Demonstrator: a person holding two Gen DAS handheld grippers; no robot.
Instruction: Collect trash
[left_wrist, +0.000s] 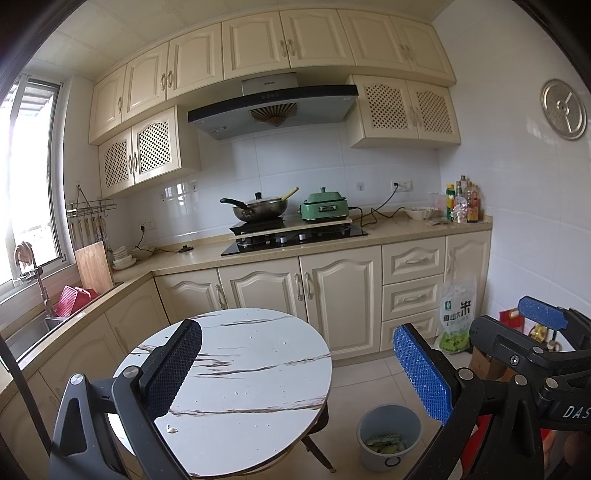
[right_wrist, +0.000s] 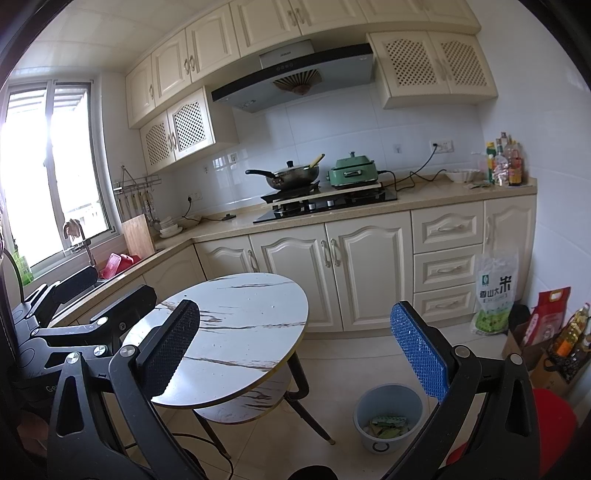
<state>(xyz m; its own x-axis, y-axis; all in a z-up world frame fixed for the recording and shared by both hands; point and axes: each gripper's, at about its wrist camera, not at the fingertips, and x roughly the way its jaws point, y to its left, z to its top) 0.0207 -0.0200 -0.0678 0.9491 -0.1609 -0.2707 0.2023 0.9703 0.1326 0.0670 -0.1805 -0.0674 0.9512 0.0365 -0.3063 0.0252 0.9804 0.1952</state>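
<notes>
Both grippers, left and right, hang spread and empty; bin holds wrappers; next, pinch the near-left scrap on the table.

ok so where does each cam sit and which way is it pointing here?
Left wrist: on the left gripper, held above the round table, facing the stove; both own fingers show, spread, plus the right gripper at the right edge.
Right wrist: on the right gripper, a little further right, same heading; own fingers spread, the left gripper at the left edge.
Shared: table, stove, wok, bin with trash inside, rice bag.
</notes>
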